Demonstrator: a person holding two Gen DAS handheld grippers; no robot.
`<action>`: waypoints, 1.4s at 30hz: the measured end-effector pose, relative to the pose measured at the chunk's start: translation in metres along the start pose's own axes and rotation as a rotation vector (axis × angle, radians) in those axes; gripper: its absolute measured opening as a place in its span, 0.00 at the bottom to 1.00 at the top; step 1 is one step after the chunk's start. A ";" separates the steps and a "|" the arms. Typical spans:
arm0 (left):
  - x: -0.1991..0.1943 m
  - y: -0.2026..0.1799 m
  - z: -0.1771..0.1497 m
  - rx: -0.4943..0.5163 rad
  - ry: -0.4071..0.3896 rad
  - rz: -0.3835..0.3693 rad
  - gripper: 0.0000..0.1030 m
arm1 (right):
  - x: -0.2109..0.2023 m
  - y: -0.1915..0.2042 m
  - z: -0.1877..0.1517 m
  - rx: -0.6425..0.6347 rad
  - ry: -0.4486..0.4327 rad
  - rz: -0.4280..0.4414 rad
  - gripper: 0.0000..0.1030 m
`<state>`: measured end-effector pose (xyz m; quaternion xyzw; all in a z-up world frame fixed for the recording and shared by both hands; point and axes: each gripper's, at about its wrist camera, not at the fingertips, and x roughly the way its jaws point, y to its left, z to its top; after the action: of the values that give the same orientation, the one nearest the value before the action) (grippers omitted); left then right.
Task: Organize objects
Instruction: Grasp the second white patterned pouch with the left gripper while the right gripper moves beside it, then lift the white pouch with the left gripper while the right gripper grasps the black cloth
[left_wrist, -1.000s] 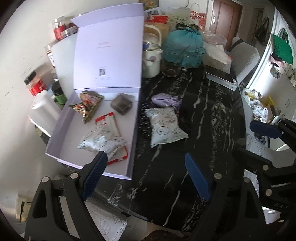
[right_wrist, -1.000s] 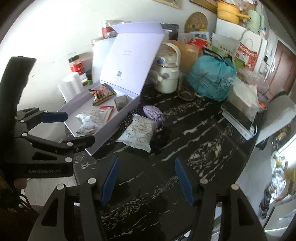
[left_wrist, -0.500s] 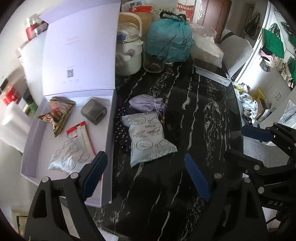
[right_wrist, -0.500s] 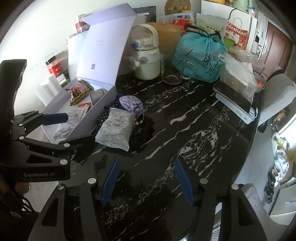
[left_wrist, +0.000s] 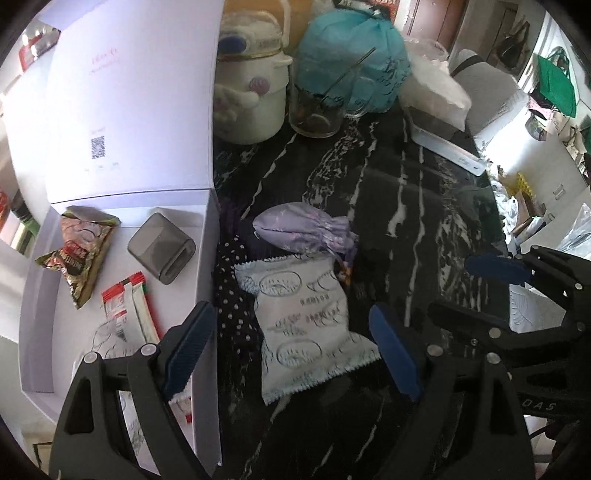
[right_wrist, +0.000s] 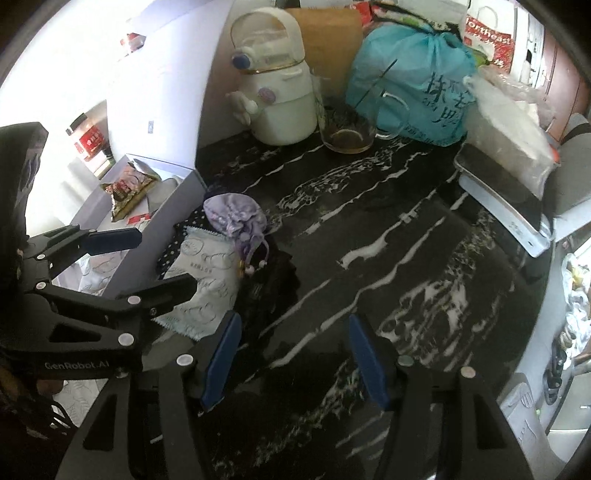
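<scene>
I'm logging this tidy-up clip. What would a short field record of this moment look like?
left gripper: open, empty, above the pale-blue printed snack packet
right gripper: open, empty, over the black marble table
lilac cloth drawstring pouch: on the table beside the packet
open lilac cardboard box: holds a red-and-green snack bag and a grey plastic case
</scene>
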<state>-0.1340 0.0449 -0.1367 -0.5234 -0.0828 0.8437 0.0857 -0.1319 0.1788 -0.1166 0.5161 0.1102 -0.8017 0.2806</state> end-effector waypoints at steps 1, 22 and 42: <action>0.004 0.001 0.002 -0.002 0.009 0.000 0.82 | 0.004 -0.001 0.003 -0.001 0.005 0.006 0.56; 0.050 -0.014 0.012 0.056 0.118 -0.049 0.71 | 0.068 -0.010 0.023 -0.034 0.092 0.141 0.17; 0.040 -0.058 -0.008 0.120 0.148 -0.108 0.60 | 0.034 -0.033 -0.034 0.064 0.110 0.124 0.17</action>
<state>-0.1413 0.1106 -0.1618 -0.5730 -0.0534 0.8004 0.1680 -0.1350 0.2098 -0.1652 0.5741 0.0675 -0.7562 0.3066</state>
